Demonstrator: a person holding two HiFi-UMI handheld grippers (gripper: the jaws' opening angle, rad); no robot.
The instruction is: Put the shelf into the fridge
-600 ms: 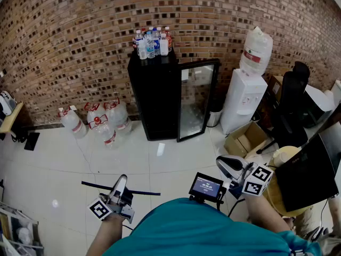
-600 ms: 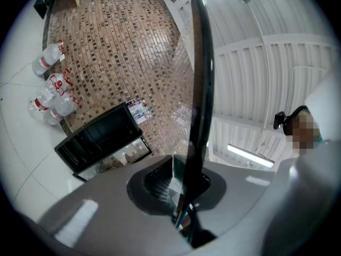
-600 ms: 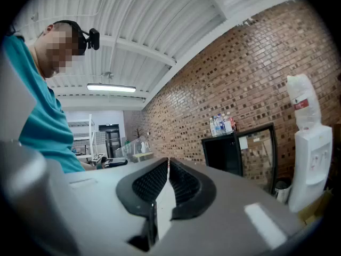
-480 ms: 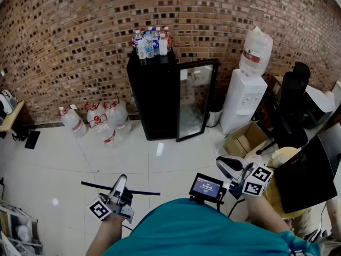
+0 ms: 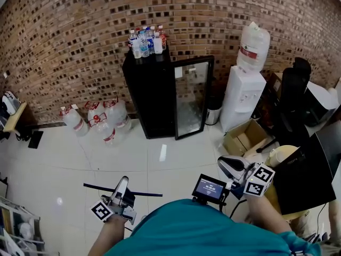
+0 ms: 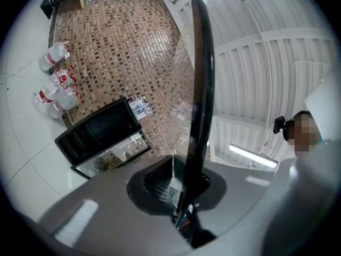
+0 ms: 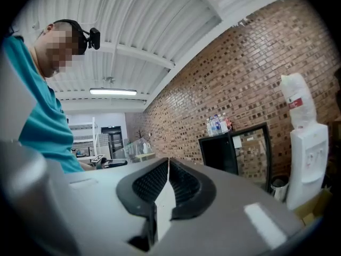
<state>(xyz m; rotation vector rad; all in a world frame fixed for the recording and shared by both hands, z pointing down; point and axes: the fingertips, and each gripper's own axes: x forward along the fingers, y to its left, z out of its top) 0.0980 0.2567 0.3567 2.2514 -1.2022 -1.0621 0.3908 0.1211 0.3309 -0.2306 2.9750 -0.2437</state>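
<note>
The shelf [image 5: 121,190] is a thin glass pane with a dark rim, seen edge-on as a dark line low above the white floor at lower left. My left gripper [image 5: 122,182] is shut on its middle. In the left gripper view the shelf [image 6: 200,89] rises from between the jaws of the left gripper [image 6: 184,188]. The black fridge [image 5: 152,97] stands against the brick wall ahead, with its glass door [image 5: 193,97] swung open to the right. My right gripper [image 5: 226,165] hovers at lower right, shut and empty; its pads [image 7: 184,183] meet in the right gripper view.
Several bottles [image 5: 145,40] stand on the fridge top. Water jugs [image 5: 101,122] lie on the floor to its left. To its right are a white water dispenser [image 5: 243,97], an open cardboard box [image 5: 244,138] and a black chair [image 5: 290,108]. A small screen [image 5: 209,187] sits near my chest.
The head view has shifted slightly, so the fridge sits a little higher and further left. Both grippers and the shelf have kept nearly the same place.
</note>
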